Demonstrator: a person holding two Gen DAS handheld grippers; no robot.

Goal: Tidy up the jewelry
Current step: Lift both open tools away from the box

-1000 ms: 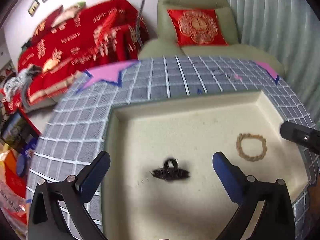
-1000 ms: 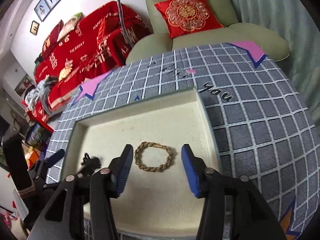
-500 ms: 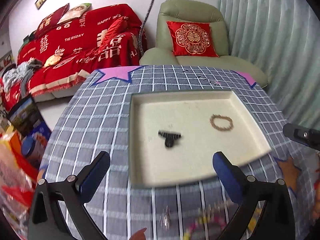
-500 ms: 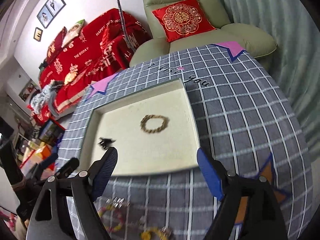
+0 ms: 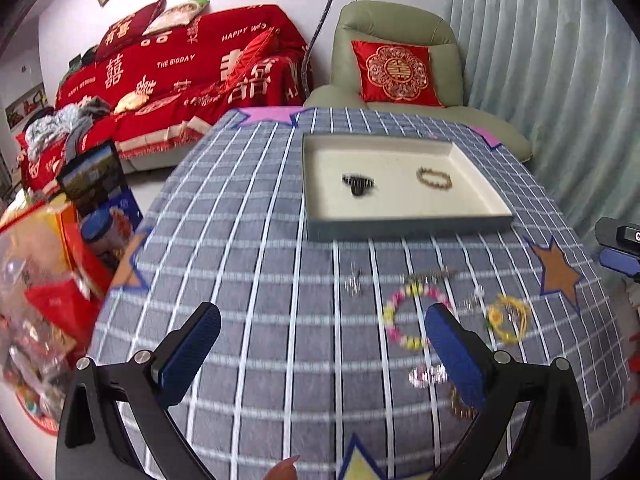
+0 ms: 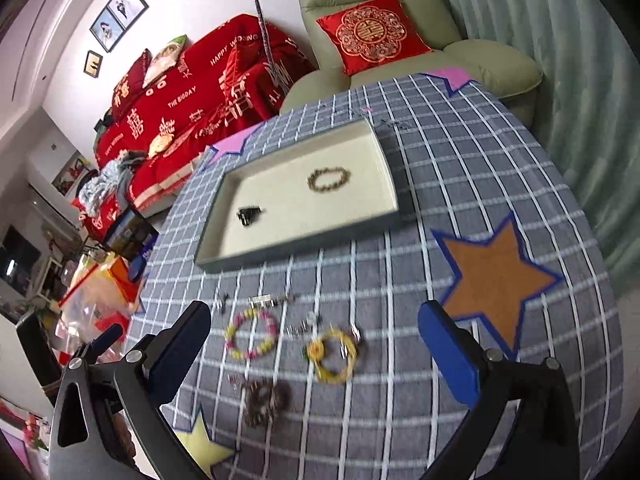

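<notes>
Left wrist view: left gripper (image 5: 320, 354) spread wide, holding nothing. The pink-and-yellow beaded bracelet (image 5: 404, 316) lies just beyond its right finger; the shallow cream-lined rectangular tray (image 5: 400, 227) sits further ahead, holding one black hair claw (image 5: 358, 183) and one braided gold-brown bracelet (image 5: 434, 178).

Right wrist view: right gripper (image 6: 316, 354) jaws opening, nothing between the pads. One yellow ring bracelet (image 6: 334, 354) lies dead ahead between the fingers, so the right is nearer. One dark brown beaded bracelet (image 6: 264, 398) lies lower left. Small silver pieces blurred, uncounted.
</notes>
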